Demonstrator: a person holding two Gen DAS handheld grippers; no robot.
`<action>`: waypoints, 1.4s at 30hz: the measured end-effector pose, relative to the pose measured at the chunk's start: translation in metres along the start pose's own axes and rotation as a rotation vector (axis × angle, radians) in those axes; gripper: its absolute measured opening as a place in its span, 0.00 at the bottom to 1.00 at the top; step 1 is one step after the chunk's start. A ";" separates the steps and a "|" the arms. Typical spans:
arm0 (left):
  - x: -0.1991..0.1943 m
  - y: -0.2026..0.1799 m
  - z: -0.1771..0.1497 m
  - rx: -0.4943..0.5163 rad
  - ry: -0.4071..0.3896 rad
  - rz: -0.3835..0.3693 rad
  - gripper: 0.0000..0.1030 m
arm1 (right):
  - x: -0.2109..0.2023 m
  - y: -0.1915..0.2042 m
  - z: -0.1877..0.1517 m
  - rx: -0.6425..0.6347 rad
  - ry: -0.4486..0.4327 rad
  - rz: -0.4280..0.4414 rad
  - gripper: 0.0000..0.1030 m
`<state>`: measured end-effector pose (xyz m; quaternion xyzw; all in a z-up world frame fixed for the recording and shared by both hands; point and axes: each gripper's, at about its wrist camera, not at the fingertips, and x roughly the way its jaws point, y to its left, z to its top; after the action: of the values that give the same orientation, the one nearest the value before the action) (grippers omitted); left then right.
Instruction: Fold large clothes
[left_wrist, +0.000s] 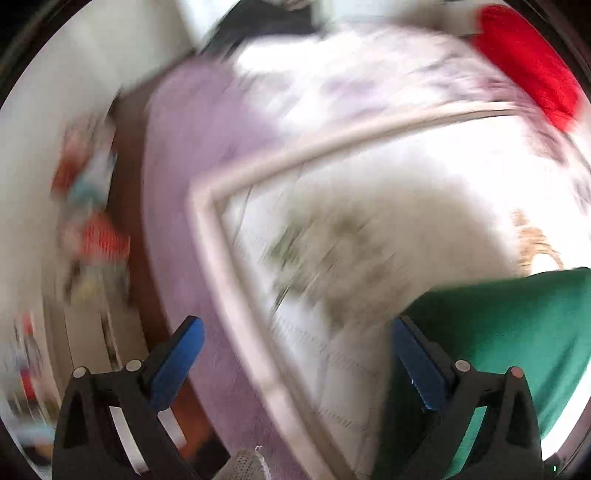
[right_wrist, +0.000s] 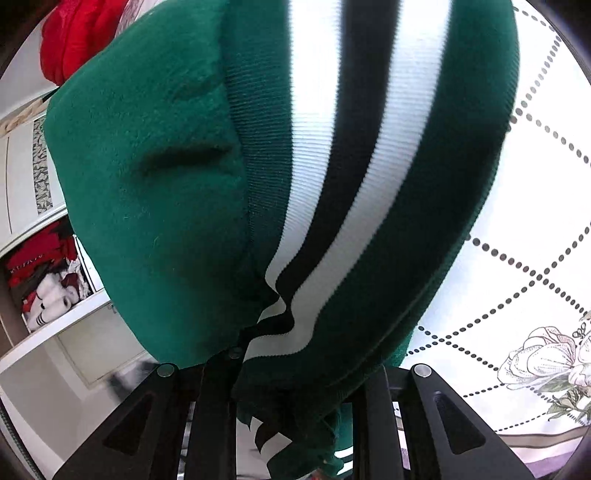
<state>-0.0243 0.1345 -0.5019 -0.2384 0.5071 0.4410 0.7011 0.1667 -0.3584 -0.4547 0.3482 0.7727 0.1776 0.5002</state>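
- Green knit garment (right_wrist: 155, 192) with a striped hem (right_wrist: 354, 177) hangs bunched from the right gripper (right_wrist: 295, 417), fingers clenched on it.
- Left gripper (left_wrist: 295, 365) fingers spread, holding nothing; a one-handed grip could let the cloth slip or twist.
- Below, a floral quilted bed (right_wrist: 517, 258); red clothing (right_wrist: 70, 40) and wardrobe shelves (right_wrist: 44, 288) behind.

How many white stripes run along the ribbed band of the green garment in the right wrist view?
2: one white stripe left of the black stripe, one white stripe right of it, on the green garment. Folds may hide more.
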 end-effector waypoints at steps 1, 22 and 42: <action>-0.013 -0.023 0.012 0.072 -0.051 -0.011 1.00 | 0.002 0.000 -0.001 0.001 -0.007 0.001 0.20; 0.092 -0.178 0.057 0.580 0.173 -0.227 1.00 | -0.039 0.005 -0.040 0.105 -0.293 -0.029 0.94; 0.102 -0.108 0.084 0.575 0.276 -0.216 1.00 | -0.031 0.180 0.077 -0.181 -0.384 -0.516 0.82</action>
<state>0.1206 0.1843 -0.5769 -0.1408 0.6726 0.1665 0.7072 0.3083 -0.2617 -0.3563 0.1222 0.7081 0.0442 0.6941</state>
